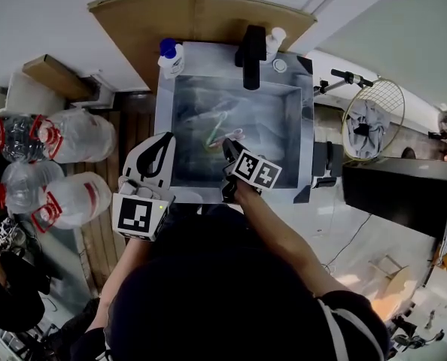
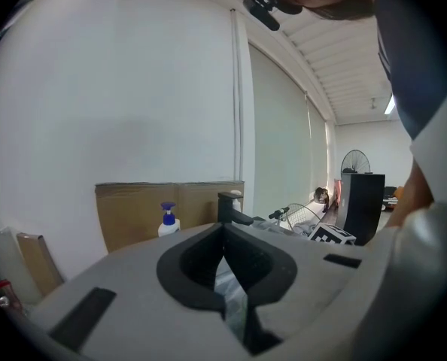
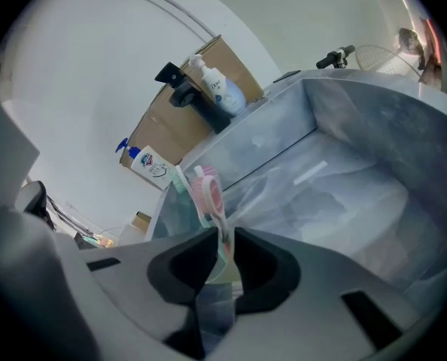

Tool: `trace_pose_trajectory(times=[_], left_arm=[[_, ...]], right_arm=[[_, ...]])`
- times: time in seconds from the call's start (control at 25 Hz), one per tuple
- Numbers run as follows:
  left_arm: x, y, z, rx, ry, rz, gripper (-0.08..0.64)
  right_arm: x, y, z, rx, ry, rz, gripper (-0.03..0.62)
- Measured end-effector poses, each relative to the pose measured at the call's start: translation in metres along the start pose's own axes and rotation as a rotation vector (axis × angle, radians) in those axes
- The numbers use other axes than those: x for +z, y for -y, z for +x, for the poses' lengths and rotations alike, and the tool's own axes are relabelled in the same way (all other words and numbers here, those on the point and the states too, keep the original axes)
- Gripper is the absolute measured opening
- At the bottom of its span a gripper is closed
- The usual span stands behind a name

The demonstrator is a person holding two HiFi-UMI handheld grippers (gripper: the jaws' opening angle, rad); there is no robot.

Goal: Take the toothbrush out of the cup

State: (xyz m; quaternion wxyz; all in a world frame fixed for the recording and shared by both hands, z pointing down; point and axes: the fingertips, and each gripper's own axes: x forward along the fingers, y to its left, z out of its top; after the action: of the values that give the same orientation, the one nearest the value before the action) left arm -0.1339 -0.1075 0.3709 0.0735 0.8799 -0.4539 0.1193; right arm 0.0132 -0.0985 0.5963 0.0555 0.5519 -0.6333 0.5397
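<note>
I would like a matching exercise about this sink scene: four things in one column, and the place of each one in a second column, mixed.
1 faucet
2 blue-capped pump bottle
3 water jugs
4 toothbrush

A between the jaws of the right gripper
B back left corner of the sink
C middle of the sink's back edge
D beside the sink, on the person's left

Pairs: 1-C, 2-B, 3-D, 4-A

Toothbrush (image 3: 207,189) lower handle, hidden between right gripper (image 3: 222,238) fingers (image 3: 182,265); small, blurred streak within sink (image 1: 306,126) in head view
</note>
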Motion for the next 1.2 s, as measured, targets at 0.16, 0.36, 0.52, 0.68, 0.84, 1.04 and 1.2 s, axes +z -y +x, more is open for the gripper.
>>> trace_pose_trajectory(times=[0.16,0.36,0.52,0.68,0.84,1.04,1.2], left_arm=[[-0.001,-0.002,-0.005,0.009,-0.007,0.0,0.023],[-0.001,0.004,-0.005,-0.01,0.005,0.012,0.023],[0.0,0.016,-0.001,-0.038,0.016,0.014,0.023],[0.005,0.029,0.003,-0.07,0.031,0.022,0.023],[0.007,0.043,0.005,-0.096,0.04,0.027,0.022],[0.01,0.061,0.012,-0.134,0.055,0.027,0.022],[0.013,0.077,0.019,-0.168,0.054,0.04,0.023]], right_arm=[[0.003,-0.002,0.0,-0.009,0.008,-0.022,0.046],[0.012,-0.009,-0.014,-0.003,0.04,-0.086,0.044],[0.023,-0.021,-0.035,0.012,0.077,-0.166,0.044],[0.033,-0.037,-0.062,0.028,0.115,-0.23,0.044],[0.049,-0.056,-0.097,0.046,0.191,-0.329,0.044],[0.065,-0.067,-0.137,0.014,0.264,-0.512,0.044],[0.069,-0.053,-0.158,-0.055,0.276,-0.607,0.043]])
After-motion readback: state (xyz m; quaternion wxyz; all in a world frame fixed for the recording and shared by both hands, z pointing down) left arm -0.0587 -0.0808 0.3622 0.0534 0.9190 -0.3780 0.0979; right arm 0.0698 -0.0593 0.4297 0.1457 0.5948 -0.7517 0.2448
